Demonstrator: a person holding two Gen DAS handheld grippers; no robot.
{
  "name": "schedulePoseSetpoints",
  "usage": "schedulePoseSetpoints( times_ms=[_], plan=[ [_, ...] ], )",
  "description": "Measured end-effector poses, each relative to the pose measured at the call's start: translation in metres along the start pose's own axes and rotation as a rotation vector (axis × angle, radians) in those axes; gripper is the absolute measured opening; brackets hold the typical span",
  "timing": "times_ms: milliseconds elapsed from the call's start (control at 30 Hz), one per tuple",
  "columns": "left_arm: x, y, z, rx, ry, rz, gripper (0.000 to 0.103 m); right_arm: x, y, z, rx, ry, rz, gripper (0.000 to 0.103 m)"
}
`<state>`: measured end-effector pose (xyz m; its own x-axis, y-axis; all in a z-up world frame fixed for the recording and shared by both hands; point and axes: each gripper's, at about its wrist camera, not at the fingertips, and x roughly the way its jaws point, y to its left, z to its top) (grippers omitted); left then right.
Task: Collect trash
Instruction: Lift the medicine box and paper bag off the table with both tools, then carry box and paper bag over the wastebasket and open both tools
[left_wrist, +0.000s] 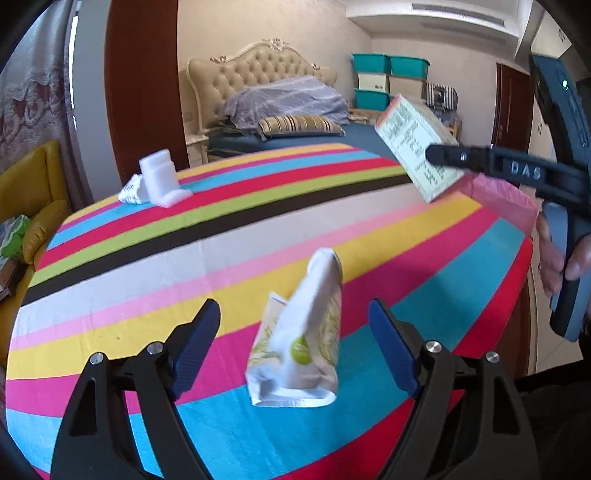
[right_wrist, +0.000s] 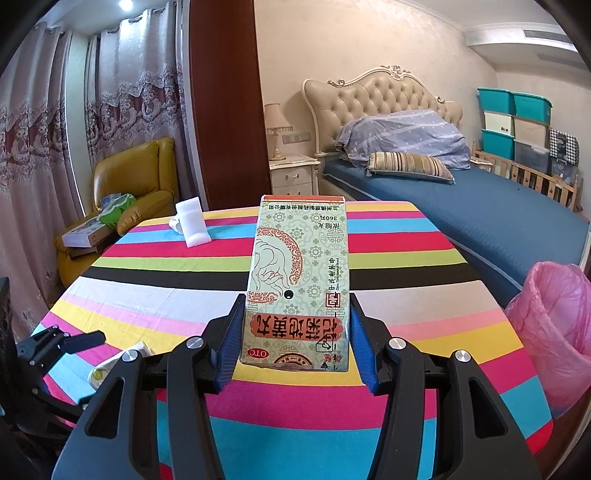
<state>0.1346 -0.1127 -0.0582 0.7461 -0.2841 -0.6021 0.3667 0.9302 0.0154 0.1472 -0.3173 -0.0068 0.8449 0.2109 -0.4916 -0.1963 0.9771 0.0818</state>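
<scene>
Right claw (right_wrist: 293, 341) clamps stiff green-orange cardboard box (right_wrist: 299, 284); left claw (left_wrist: 294, 347) gapes around light, crushable white-green paper pouch (left_wrist: 299, 343) on striped counter (left_wrist: 184, 236), pinch mid-body.

Matt printed cardboard box (right_wrist: 299, 284)

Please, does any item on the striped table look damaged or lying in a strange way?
Yes. The white-and-green paper packet in front of the open left hand-held gripper is crumpled and torn open, standing crookedly on the striped tablecloth. At the far edge, a white bottle stands by a crumpled wrapper.
</scene>
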Motion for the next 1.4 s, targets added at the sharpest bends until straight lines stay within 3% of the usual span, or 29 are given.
schedulePoseSetpoints(
  times_ms=[133, 167, 200, 367, 500, 833, 1400],
  plan=[
    [0.021, 0.005, -0.008, -0.01, 0.081, -0.002, 0.075, 0.005, 0.0, -0.003, -0.002, 0.016, 0.001, 0.049],
    [0.024, 0.006, -0.01, -0.01, 0.093, -0.006, 0.059, 0.006, 0.0, -0.003, -0.003, 0.019, 0.001, 0.049],
    [0.027, 0.006, -0.011, -0.007, 0.105, -0.011, 0.052, 0.007, 0.0, -0.003, -0.004, 0.022, 0.0, 0.049],
    [0.01, 0.002, -0.006, 0.031, -0.006, 0.018, 0.051, 0.007, -0.002, -0.005, -0.008, 0.024, -0.001, 0.049],
    [0.006, -0.001, 0.002, 0.038, -0.038, 0.031, 0.051, 0.005, -0.004, -0.008, -0.016, 0.021, 0.004, 0.049],
    [-0.002, -0.012, 0.044, -0.036, -0.162, 0.018, 0.051, -0.005, -0.018, -0.014, -0.009, 0.005, -0.021, 0.049],
    [0.034, -0.076, 0.089, 0.01, -0.221, -0.062, 0.051, -0.027, -0.072, -0.024, 0.054, -0.027, -0.115, 0.049]
  ],
)
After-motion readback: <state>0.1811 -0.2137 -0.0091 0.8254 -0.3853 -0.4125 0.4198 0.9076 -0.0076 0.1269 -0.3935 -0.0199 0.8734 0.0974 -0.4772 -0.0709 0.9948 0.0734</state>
